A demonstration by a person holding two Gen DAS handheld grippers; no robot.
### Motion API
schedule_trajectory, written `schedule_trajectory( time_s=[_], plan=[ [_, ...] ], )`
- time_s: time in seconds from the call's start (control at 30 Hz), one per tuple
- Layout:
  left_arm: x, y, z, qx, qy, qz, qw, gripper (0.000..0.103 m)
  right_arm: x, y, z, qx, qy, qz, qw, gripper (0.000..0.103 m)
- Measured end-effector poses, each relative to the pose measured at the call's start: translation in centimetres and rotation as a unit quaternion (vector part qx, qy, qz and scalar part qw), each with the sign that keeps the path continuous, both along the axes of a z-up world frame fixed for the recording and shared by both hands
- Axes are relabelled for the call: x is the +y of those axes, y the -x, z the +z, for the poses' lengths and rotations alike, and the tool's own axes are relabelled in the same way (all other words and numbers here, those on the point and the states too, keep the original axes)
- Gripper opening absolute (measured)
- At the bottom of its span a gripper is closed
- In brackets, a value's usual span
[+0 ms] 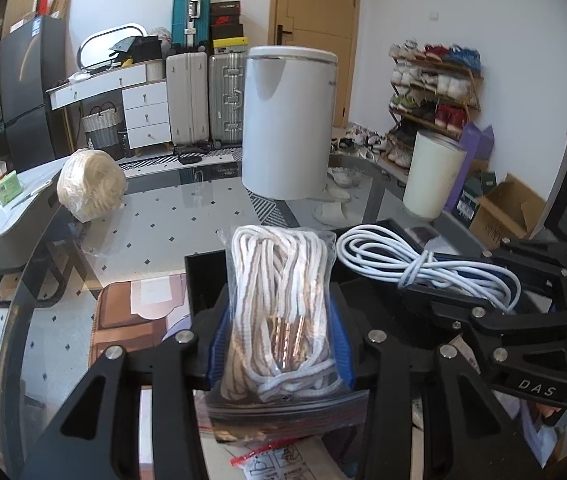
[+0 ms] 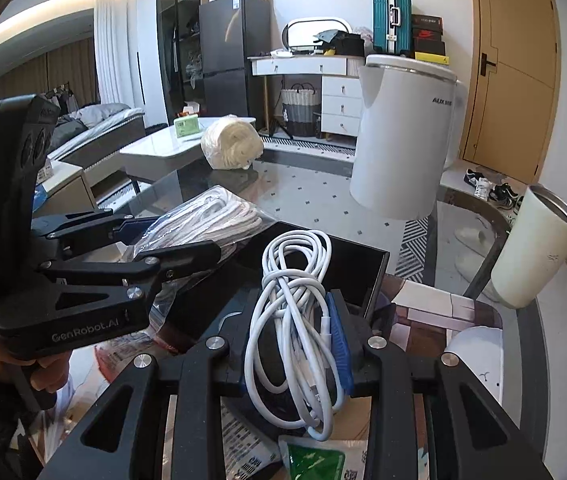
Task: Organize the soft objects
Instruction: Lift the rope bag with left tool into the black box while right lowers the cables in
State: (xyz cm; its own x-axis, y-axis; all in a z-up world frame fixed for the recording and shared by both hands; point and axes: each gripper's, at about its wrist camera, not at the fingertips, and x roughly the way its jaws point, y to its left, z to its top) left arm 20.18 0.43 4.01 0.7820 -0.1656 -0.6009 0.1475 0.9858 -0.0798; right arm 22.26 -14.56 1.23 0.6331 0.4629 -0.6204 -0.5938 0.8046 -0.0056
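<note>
Bagged rope [image 1: 279, 312] nearest the left lens, clamped between the blue pads of the left tongs [image 1: 279, 320], jaws closed partway onto the bundle. Held clear of the glass bench [image 1: 171, 220], over the near edge of a black tray [image 1: 203, 276]. At 3 o'clock from it, white cable [image 1: 415, 264] coiled in the right tongs [image 1: 459, 300]. From the right wrist, same cable [image 2: 299, 320] pinched in the right tongs [image 2: 299, 344], jaws squeezed as tight as they go on the loops, coil hanging over the tray [image 2: 359, 276]. Left tongs [image 2: 187, 240] at 9 o'clock there, with the bag [image 2: 211, 216] sticking out ahead.

Further out on the bench: wrapped cream yarn [image 1: 91, 184] at 10 o'clock, white kettle [image 1: 289, 124] at 12, pale tumbler [image 1: 433, 176] at 2.

Step in hand, by the look of it: carrying both soft bundles together toward the tray. Next move likely calls for lowering each over bare tray floor, side by side, then easing the jaws apart. Worth minding: slippery bag plastic, and loose cable loops snagging on a pad or spilling over the tray rim. Yarn not yet gathered.
</note>
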Motion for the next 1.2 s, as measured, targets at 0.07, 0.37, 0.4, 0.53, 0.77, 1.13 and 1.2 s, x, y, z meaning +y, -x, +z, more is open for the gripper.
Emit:
schedule_trajectory(
  time_s=[0.07, 0.37, 0.4, 0.53, 0.77, 1.13, 1.2],
  plan=[
    [-0.5, -0.4, -0.2, 0.005, -0.013, -0.006, 0.9999, 0.042, 0.3, -0.4, -0.2, 0.007, 0.008, 0.005, 1.000, 0.031],
    [-0.9, -1.5, -0.6, 0.017, -0.026, -0.023, 0.9992, 0.045, 1.8, -2.1, -1.2, 0.023, 0.038, 0.022, 0.999, 0.031],
    [-1.0, -1.6, -0.6, 0.018, -0.026, -0.024, 0.9992, 0.046, 1.9, -2.1, -1.2, 0.019, 0.039, 0.023, 0.999, 0.031],
    [-1.1, -2.0, -1.0, 0.021, -0.031, -0.030, 0.9989, 0.046, 2.2, -2.5, -1.3, 0.024, 0.037, 0.029, 0.999, 0.031],
    [-1.3, -1.8, -1.4, 0.034, -0.035, -0.038, 0.9980, 0.043, 2.3, -2.5, -1.3, 0.044, 0.044, 0.038, 0.997, 0.031],
    [-1.1, -1.1, -0.9, 0.038, -0.033, -0.046, 0.9977, 0.059, 0.9, -0.7, 0.2, 0.000, 0.038, 0.015, 0.999, 0.036],
    [-0.8, -0.4, -0.4, 0.030, -0.023, -0.045, 0.9983, 0.067, 0.1, 0.3, 1.1, -0.021, 0.031, 0.008, 0.999, 0.058]
  ],
)
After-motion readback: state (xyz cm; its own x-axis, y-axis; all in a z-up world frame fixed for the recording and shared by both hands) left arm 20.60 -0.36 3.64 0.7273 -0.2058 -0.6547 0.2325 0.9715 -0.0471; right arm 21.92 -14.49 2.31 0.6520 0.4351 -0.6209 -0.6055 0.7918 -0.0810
